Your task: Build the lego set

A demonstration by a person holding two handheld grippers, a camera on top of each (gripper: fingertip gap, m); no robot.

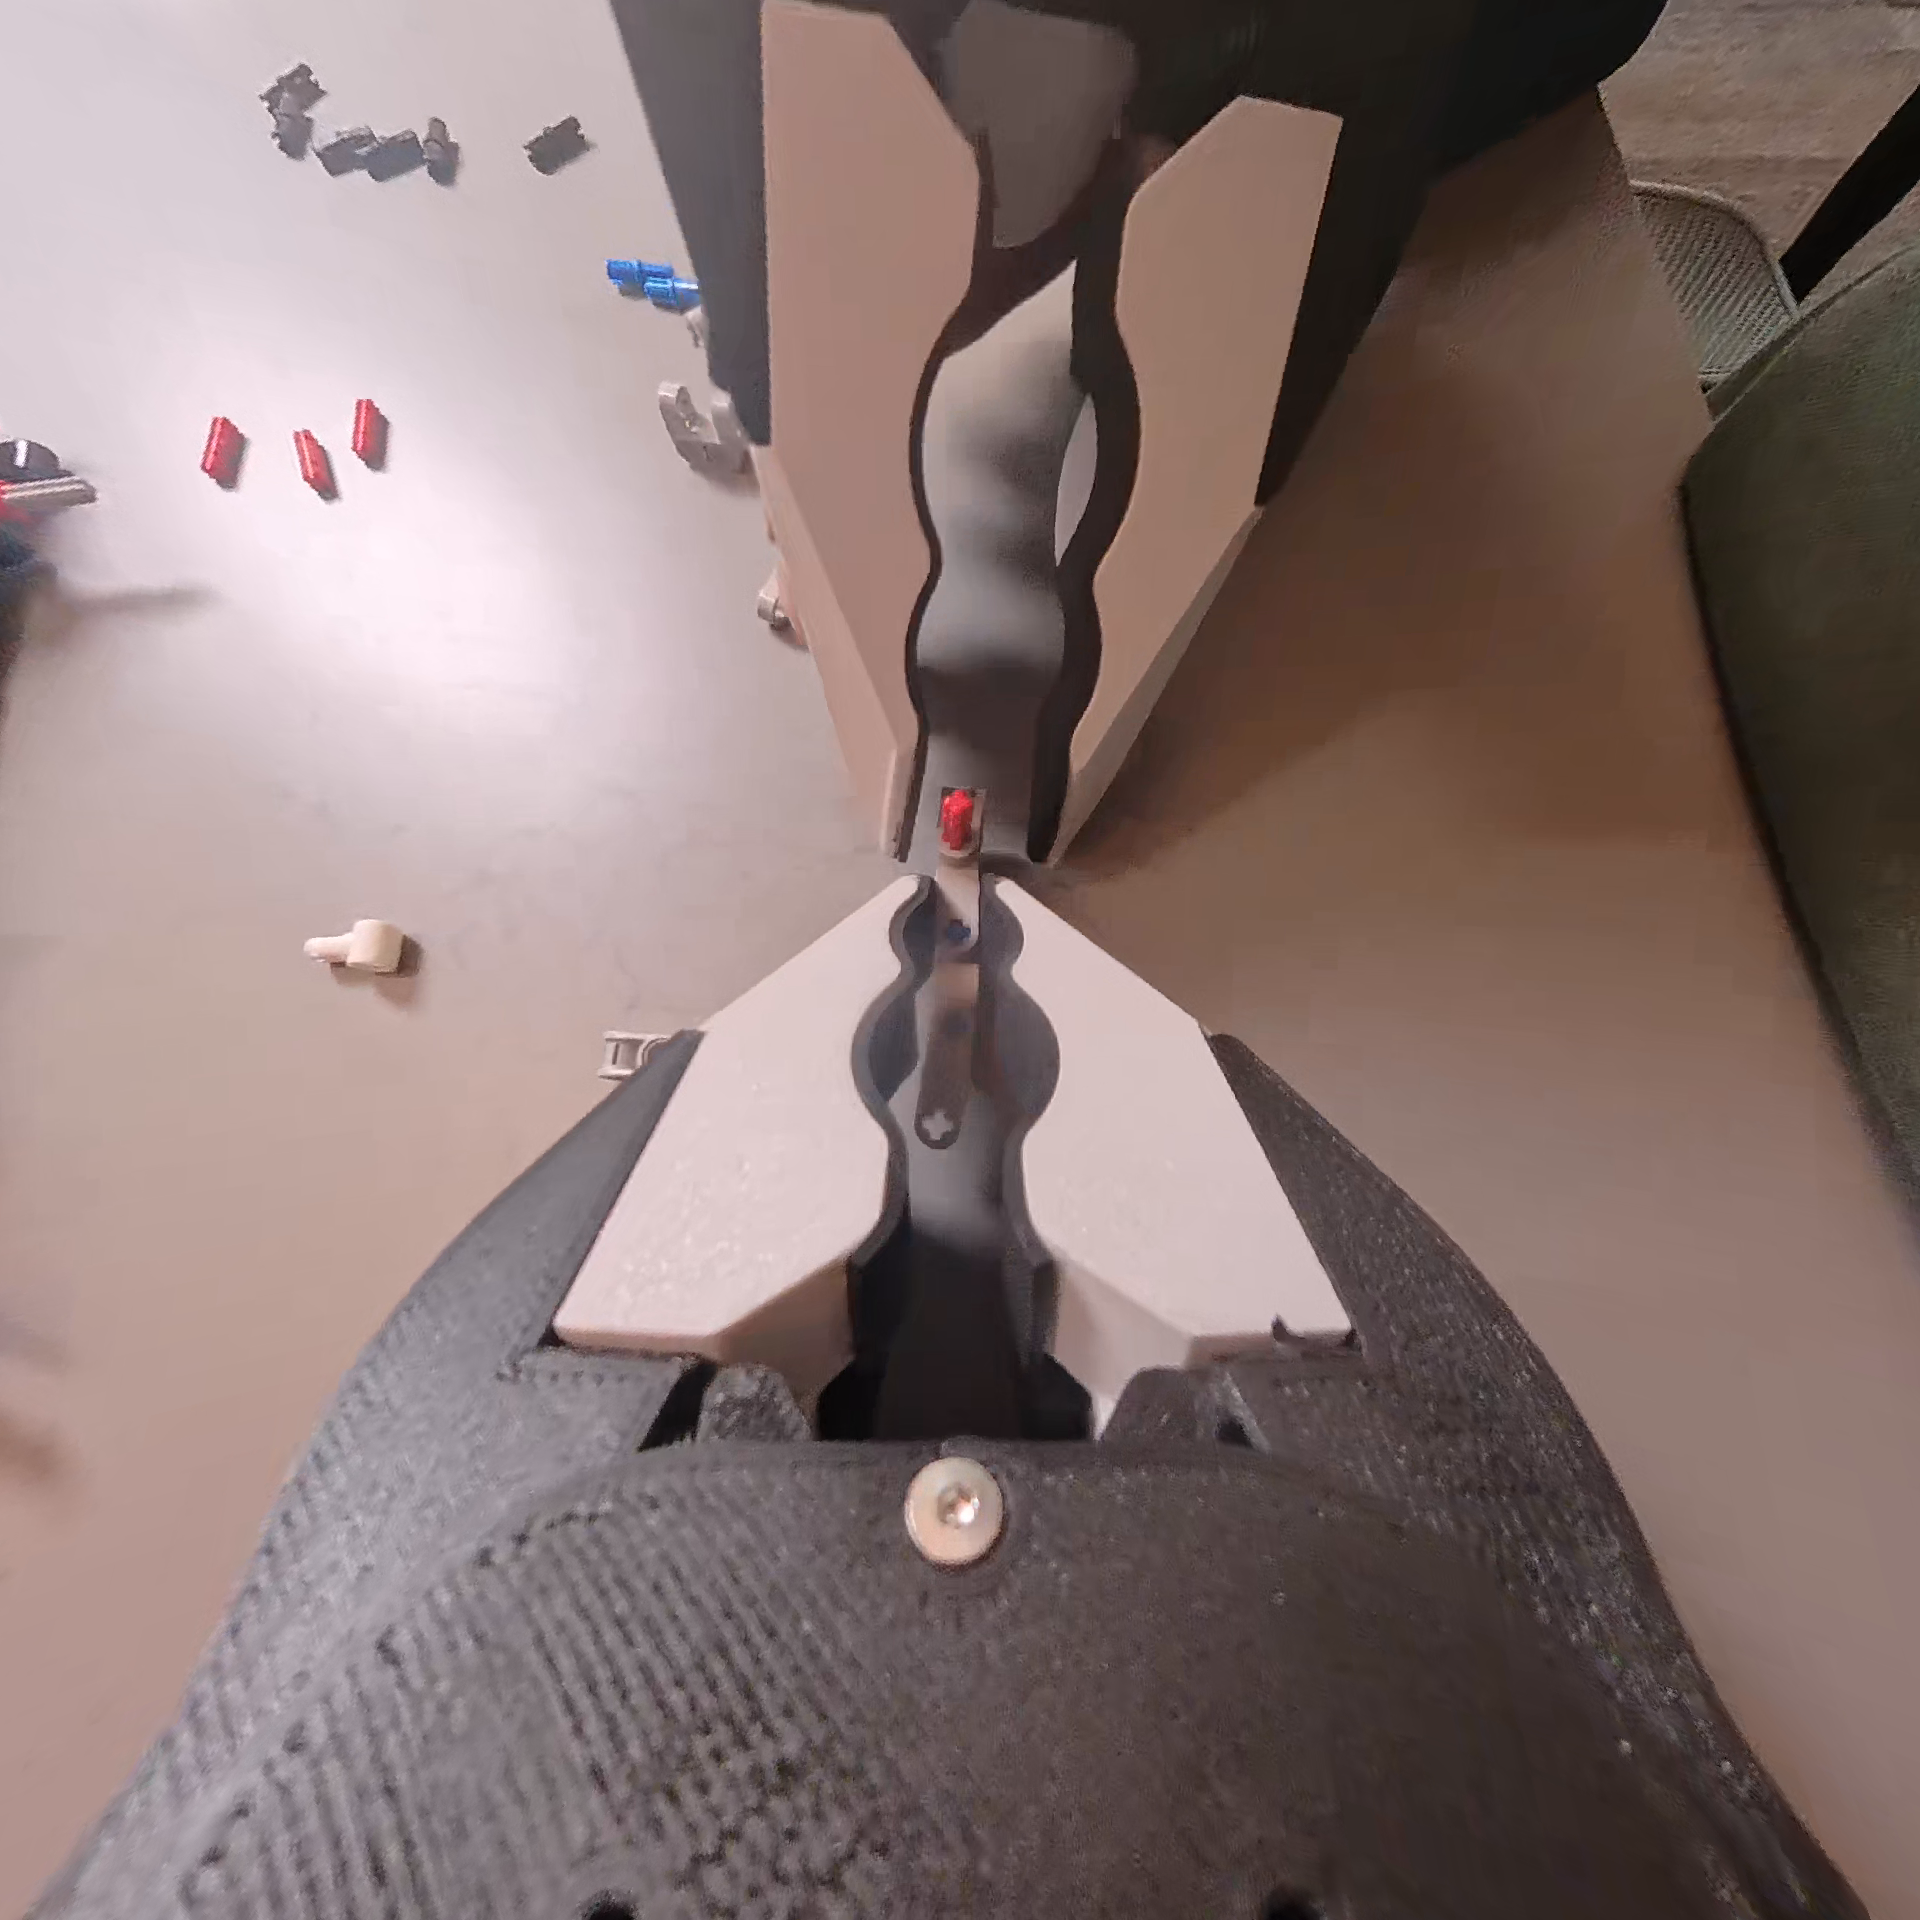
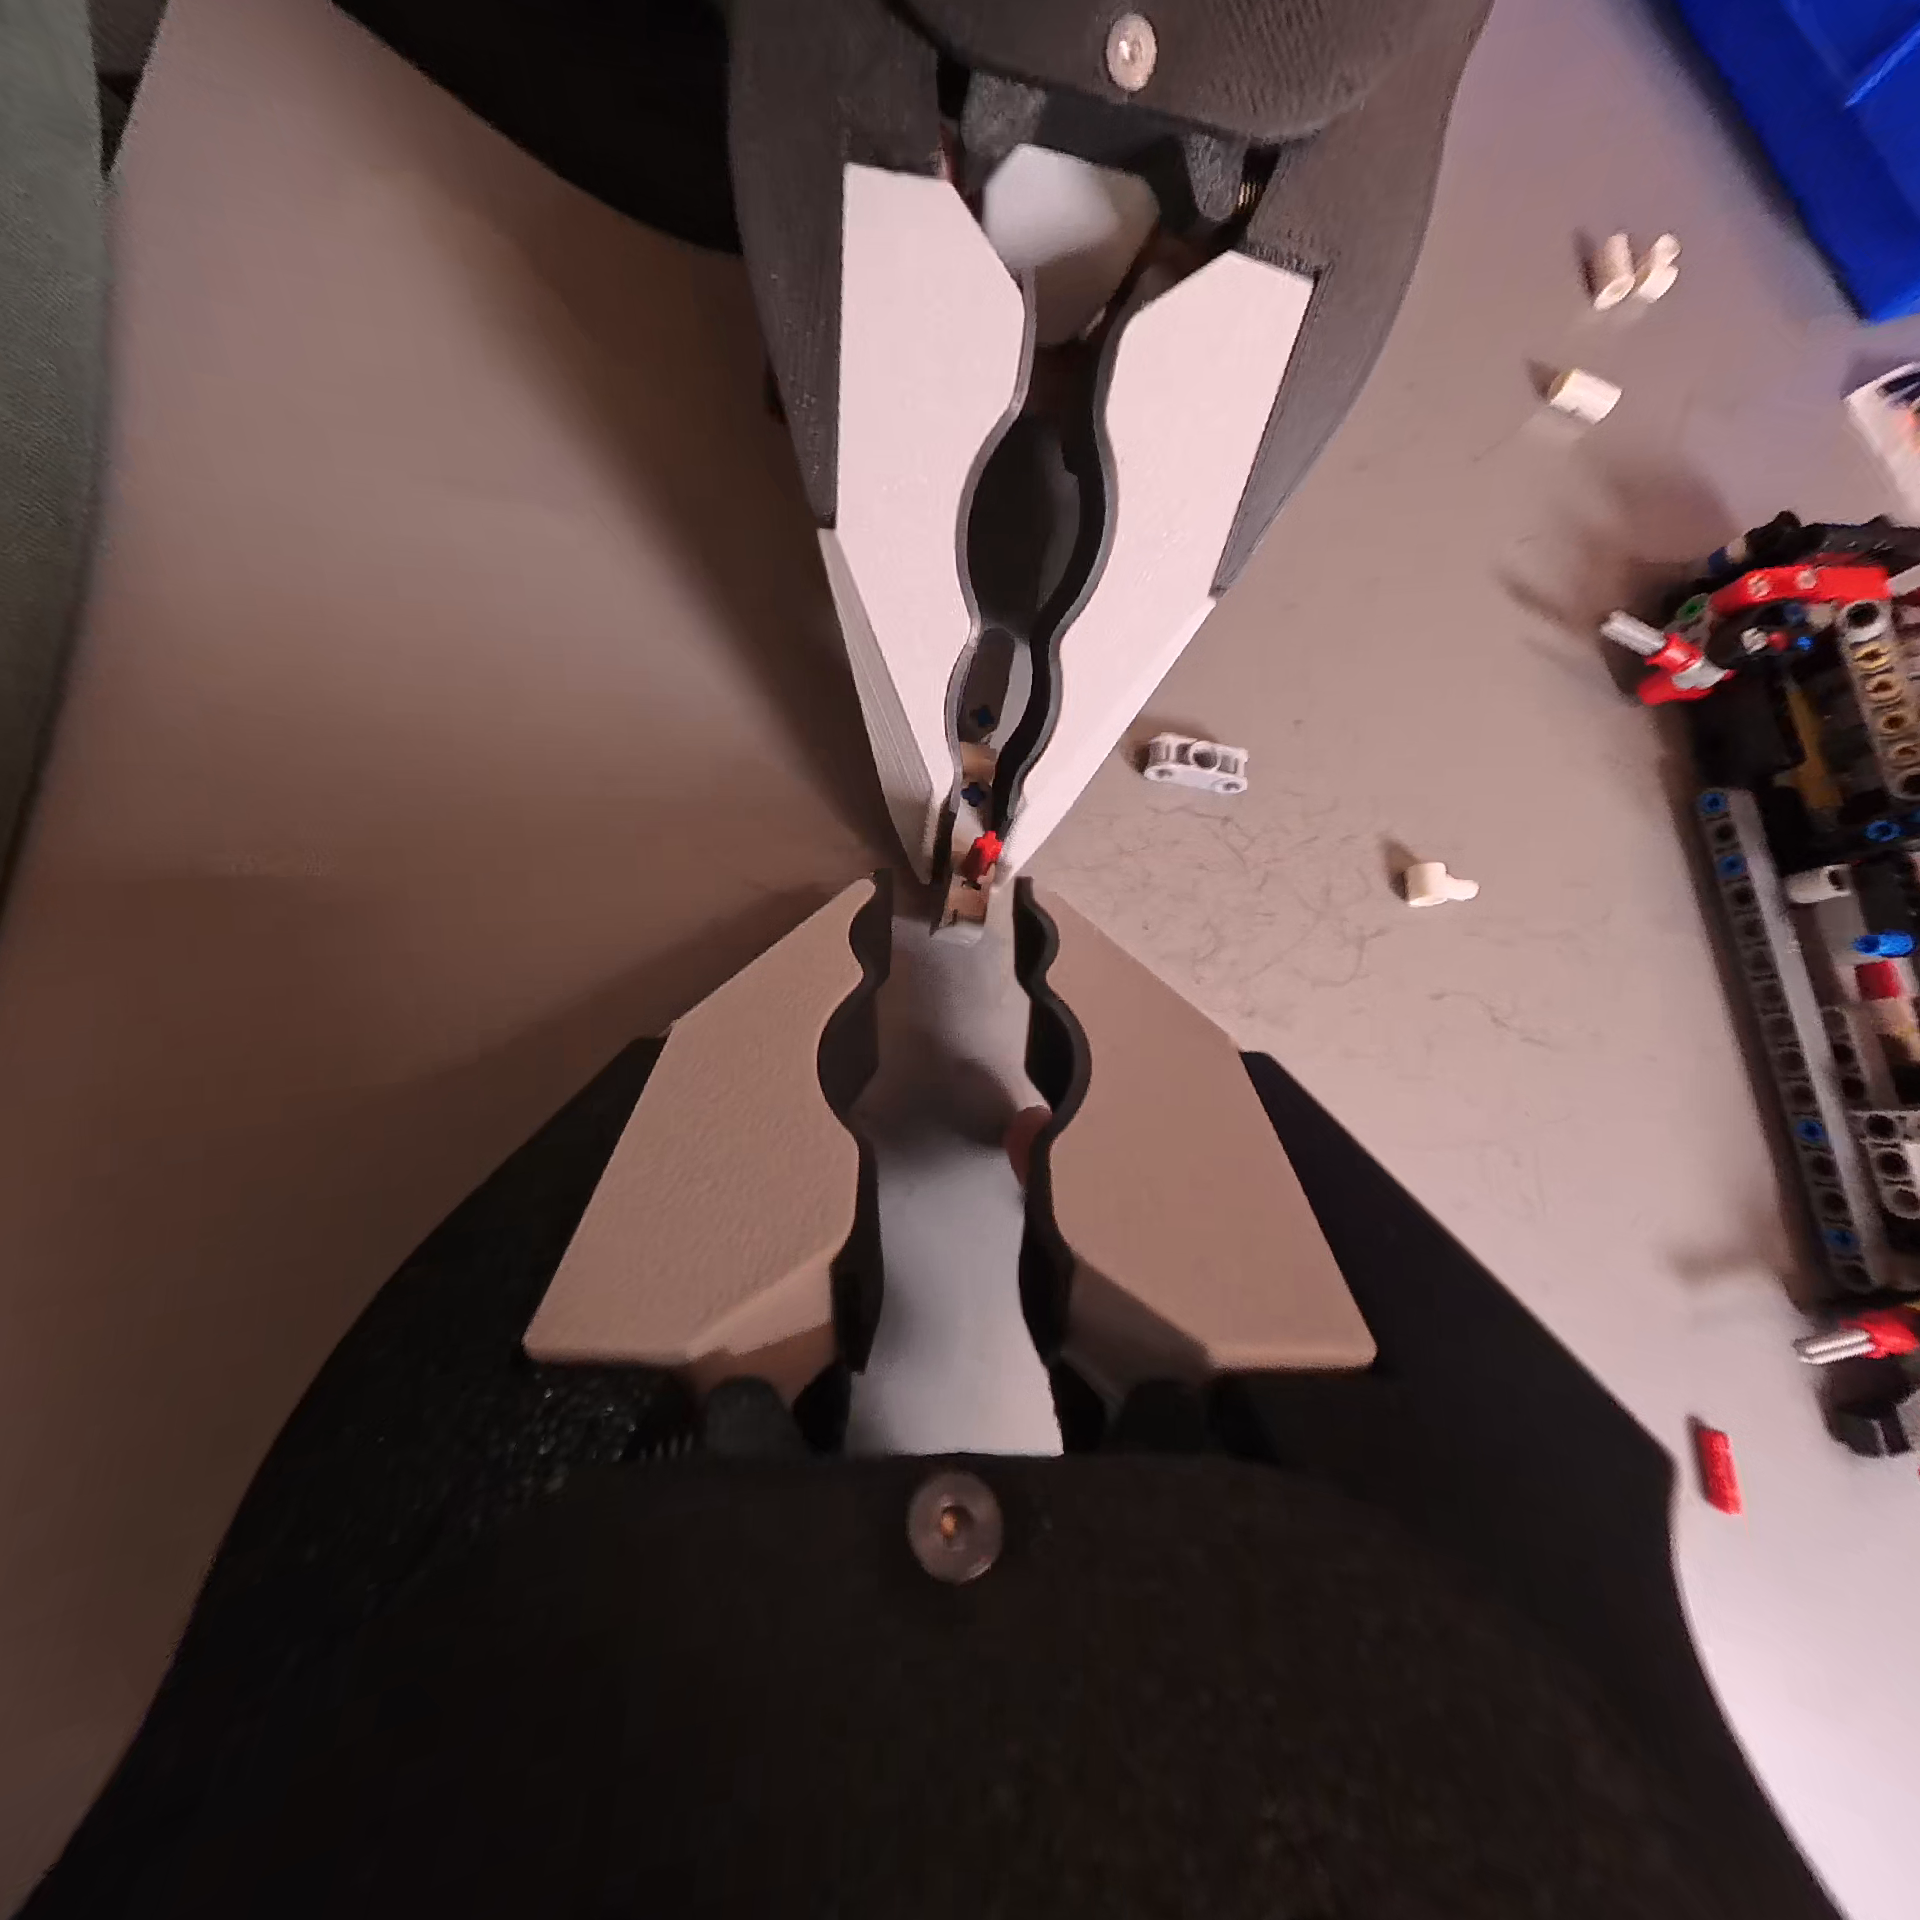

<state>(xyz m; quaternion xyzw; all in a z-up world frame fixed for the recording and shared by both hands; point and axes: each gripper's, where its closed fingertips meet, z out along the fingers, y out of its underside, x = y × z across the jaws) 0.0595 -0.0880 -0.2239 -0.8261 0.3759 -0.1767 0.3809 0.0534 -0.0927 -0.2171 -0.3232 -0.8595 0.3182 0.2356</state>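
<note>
My left gripper [image 1: 961, 888] is shut on a thin grey beam [image 1: 954, 997] that carries blue pins and, at its far end, a small red pin [image 1: 956, 816]. The beam's end sticks out past the fingertips. My right gripper [image 1: 975, 854] comes in from the opposite side, tip to tip with the left one. In the right wrist view my right gripper [image 2: 954, 896] is open. The grey beam's end [image 2: 961, 920] lies between its pads with a gap on each side. The left gripper [image 2: 971, 862] and the red pin [image 2: 982, 854] show just beyond.
Both grippers hover over a pale table [image 1: 416, 727]. On it lie red pieces [image 1: 312, 462], blue pins [image 1: 649, 286], black pieces [image 1: 353, 135] and a cream connector [image 1: 364, 945]. A partly built model [image 2: 1818, 831], a grey connector [image 2: 1200, 758] and a blue bin [image 2: 1818, 125] lie to the right. Less than 4 cm separates the two grippers' tips. The grey connector [image 2: 1200, 758] is about 5 cm from my right fingertips.
</note>
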